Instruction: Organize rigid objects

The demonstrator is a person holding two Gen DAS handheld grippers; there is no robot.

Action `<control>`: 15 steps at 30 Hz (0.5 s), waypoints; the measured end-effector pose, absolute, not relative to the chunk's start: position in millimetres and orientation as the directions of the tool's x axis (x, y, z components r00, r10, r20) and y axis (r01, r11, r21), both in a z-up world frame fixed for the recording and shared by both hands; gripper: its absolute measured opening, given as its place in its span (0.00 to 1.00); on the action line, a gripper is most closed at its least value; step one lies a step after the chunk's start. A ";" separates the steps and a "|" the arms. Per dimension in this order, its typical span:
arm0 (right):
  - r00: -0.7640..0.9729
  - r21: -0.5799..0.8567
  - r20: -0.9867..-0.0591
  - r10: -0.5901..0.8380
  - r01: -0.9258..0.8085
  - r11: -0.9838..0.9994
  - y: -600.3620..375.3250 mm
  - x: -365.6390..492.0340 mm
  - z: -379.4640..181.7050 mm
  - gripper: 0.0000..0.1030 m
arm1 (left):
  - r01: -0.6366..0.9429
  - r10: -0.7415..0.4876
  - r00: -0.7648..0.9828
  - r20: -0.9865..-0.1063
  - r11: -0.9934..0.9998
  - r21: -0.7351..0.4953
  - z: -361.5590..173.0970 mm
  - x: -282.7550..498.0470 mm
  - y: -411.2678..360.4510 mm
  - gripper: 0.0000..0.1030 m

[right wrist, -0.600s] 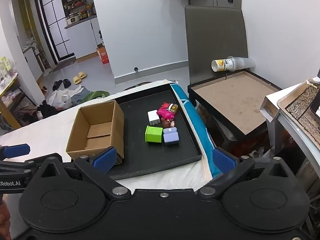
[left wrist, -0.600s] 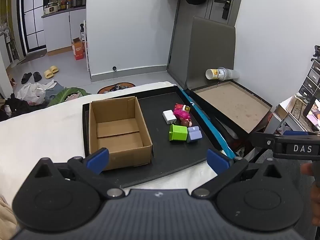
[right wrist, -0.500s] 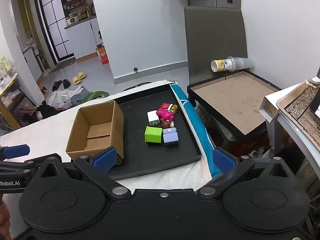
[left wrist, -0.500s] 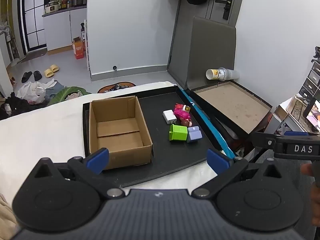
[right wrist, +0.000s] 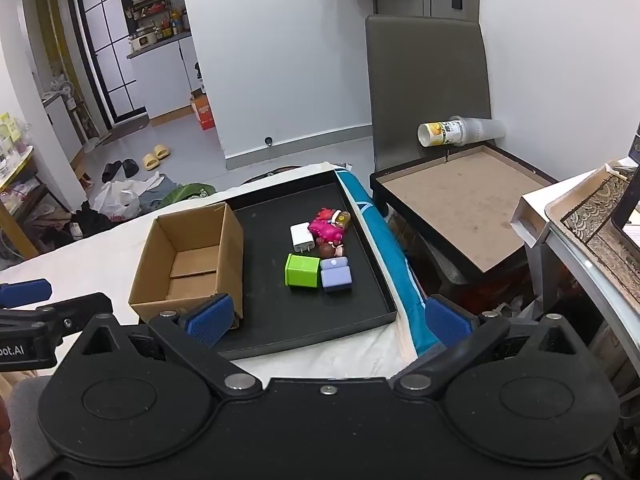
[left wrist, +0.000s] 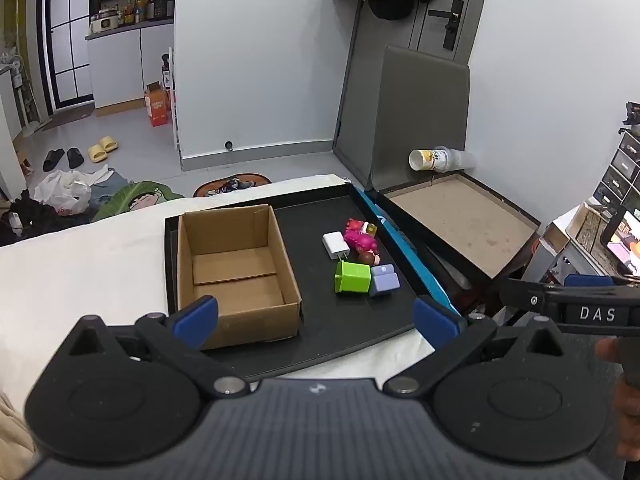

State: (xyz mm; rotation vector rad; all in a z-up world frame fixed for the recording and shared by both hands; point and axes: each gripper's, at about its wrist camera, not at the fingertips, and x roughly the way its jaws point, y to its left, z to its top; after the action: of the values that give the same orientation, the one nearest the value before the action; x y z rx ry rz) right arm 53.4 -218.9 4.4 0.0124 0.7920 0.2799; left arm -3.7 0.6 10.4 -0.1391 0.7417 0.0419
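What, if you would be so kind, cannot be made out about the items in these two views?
- Cardboard box: in the right wrist view its near wall hides part of the floor.
- Small brown item: too small to identify in either view.
- Black tray: its near edge is hidden by the left gripper.

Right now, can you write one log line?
left gripper: open | right gripper: open | cardboard box: empty | green block: on tray
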 end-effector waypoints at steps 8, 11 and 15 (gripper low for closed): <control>0.668 0.114 -0.702 0.246 -0.235 0.965 -217.6 52.8 4.2 1.00 | -0.076 -0.012 0.724 -0.690 0.992 -0.097 9.0 -0.6 -3.4 1.00; 0.670 0.110 -0.702 0.242 -0.234 0.966 -217.9 52.6 4.4 1.00 | -0.065 -0.019 0.722 -0.691 0.993 -0.095 9.0 0.2 -5.4 1.00; 0.671 0.110 -0.701 0.241 -0.232 0.966 -217.8 52.0 5.0 1.00 | -0.061 -0.027 0.721 -0.692 0.993 -0.102 9.8 1.3 -5.6 1.00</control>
State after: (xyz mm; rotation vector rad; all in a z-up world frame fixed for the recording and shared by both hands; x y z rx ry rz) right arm 52.0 -217.8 5.0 0.0114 0.7912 0.2664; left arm 1.3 -5.6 9.8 -0.1212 0.7651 0.0192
